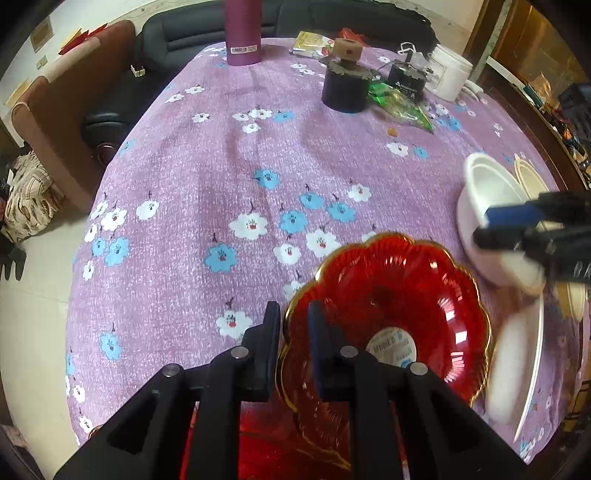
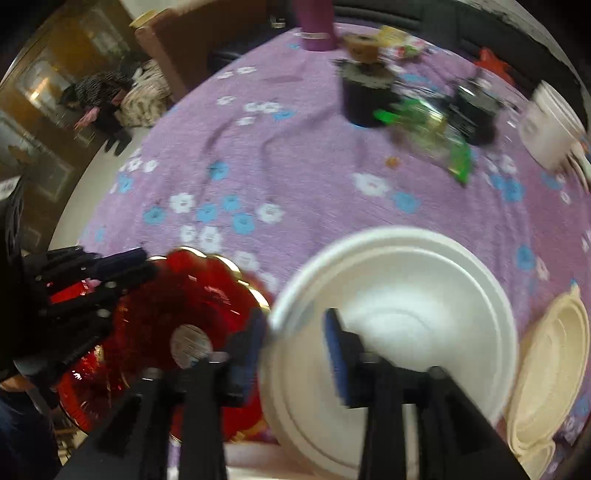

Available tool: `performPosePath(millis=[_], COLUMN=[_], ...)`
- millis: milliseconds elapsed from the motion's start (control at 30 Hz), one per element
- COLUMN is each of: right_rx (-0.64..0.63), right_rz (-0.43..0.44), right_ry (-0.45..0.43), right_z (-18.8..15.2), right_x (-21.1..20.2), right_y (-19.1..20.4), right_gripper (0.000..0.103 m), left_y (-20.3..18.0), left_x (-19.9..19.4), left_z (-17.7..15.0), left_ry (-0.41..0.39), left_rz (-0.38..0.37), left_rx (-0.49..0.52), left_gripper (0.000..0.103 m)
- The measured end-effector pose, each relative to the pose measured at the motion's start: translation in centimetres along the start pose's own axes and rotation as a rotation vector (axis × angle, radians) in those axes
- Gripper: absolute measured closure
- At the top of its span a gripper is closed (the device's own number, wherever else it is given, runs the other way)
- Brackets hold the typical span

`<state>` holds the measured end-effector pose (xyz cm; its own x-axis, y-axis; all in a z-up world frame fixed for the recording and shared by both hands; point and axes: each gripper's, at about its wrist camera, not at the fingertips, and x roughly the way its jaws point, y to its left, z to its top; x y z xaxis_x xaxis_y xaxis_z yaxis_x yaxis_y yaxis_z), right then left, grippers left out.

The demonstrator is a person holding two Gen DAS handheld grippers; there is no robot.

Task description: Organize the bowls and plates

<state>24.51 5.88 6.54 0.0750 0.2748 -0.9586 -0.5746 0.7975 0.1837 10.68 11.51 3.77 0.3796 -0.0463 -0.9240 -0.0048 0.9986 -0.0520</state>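
Left gripper pinching near-left rim of red bowl, fingers narrow, rim between pads. Glassy, stiff, slick, prob. fragile; scalloped edge best hold. Right gripper half-open astride white bowl rim, pads not clearly pressing. Looks light, rigid. Both near-right on table.

Probably a home living room: floral-clothed table, sofa.
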Motion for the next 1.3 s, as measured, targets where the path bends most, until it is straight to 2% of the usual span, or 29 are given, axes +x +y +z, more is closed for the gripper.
performPosePath(millis=[133,167,267,367,433,467,500,600,667,733,833,933,1100,1233,1267,1300], right_rx=[0.024,0.022,0.002,-0.035,-0.055,-0.062,-0.071,-0.113,-0.151,-0.189,-0.225,-0.231,-0.219,-0.199,-0.188,-0.174], right_rz=[0.001,0.022,0.163,0.219,0.185,0.17,0.149,0.091,0.042,-0.036,-0.099,-0.077,-0.1,-0.067,-0.052,-0.034], right_ry=[-0.063,-0.073,-0.057,-0.03,-0.012,-0.001,0.012,0.054,0.086,0.124,0.17,0.152,0.044,-0.078,-0.091,-0.091], right_z=[-1.1,-1.2,-1.6,-1.4,-1.0,-0.9,-0.7,0.5,1.0,1.3,1.5,1.9,4.2,6.3,6.8,7.1], right_x=[-2.7,-3.2,-3.8,-3.3,-2.4,-2.0,-1.4,0.5,1.4,2.5,3.7,3.5,3.7,3.6,3.7,3.7], right_y=[-0.9,-0.8,0.6,2.2,3.0,3.4,3.7,4.5,5.1,5.7,6.7,7.4,8.7,9.1,9.1,9.0], right_gripper=[0.058,0.058,0.058,0.058,0.058,0.058,0.058,0.059,0.065,0.078,0.082,0.082,0.082,0.081,0.081,0.081], left_y=[0.1,0.1,0.1,0.1,-0.1,-0.2,-0.2,-0.3,-0.4,-0.4,-0.1,1.0,3.6,6.5,6.9,7.3], left_x=[0.0,0.1,0.2,0.3,0.5,0.6,0.6,0.7,0.7,0.8,0.8,0.8,0.9,1.0,0.9,0.9], left_z=[-0.2,-0.2,-0.3,-0.3,-0.4,-0.5,-0.6,-0.7,-0.6,-0.6,-0.3,0.3,1.8,2.3,2.2,2.0], left_ry=[0.006,0.007,0.011,0.024,0.037,0.042,0.049,0.055,0.056,0.054,0.046,0.031,0.009,0.009,0.01,0.01], left_rz=[0.011,0.012,0.022,0.029,0.03,0.029,0.02,0.014,0.014,0.011,0.018,0.022,0.052,-0.028,-0.04,-0.047], left_rx=[0.009,0.008,0.017,0.027,0.048,0.056,0.06,0.08,0.09,0.091,0.083,0.05,-0.033,-0.144,-0.155,-0.161], left_gripper=[0.072,0.07,0.07,0.07,0.073,0.083,0.088,0.089,0.089,0.089,0.09,0.09,0.09,0.089,0.086,0.077])
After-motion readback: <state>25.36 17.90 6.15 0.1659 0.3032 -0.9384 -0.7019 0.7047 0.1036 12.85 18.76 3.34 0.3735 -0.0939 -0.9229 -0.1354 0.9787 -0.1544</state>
